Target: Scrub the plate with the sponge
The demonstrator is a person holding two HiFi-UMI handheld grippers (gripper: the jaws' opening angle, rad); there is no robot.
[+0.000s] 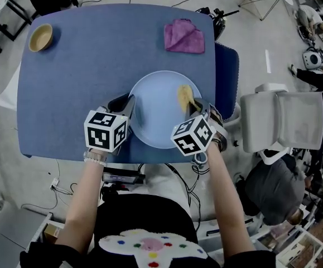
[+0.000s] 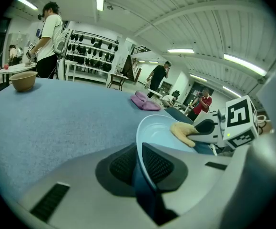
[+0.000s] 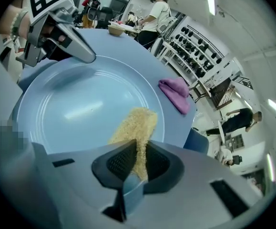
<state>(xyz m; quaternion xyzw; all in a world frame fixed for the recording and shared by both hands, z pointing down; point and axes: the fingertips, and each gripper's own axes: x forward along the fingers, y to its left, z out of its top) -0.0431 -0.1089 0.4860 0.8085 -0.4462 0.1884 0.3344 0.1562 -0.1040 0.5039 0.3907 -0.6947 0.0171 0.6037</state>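
Plate: round, smooth, glossy, pale blue, at the near edge of the felt-like blue desk. Sponge: yellow, coarse, flat, lying on the plate's right half. Left gripper: ribbed jaws nearly together, pinching the plate rim. Right gripper: jaws narrowly apart, clamped on the sponge.

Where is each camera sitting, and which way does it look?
Head view: on the person's head, looking steeply down at the blue table, the plate, both forearms, the left gripper and the right gripper.
Left gripper view: on the left gripper, looking along its jaws, shut on the plate's rim, across to the right gripper.
Right gripper view: on the right gripper, looking along its jaws, shut on the sponge, towards the left gripper and wrist.
Shared: all three show the plate, sponge and purple cloth.
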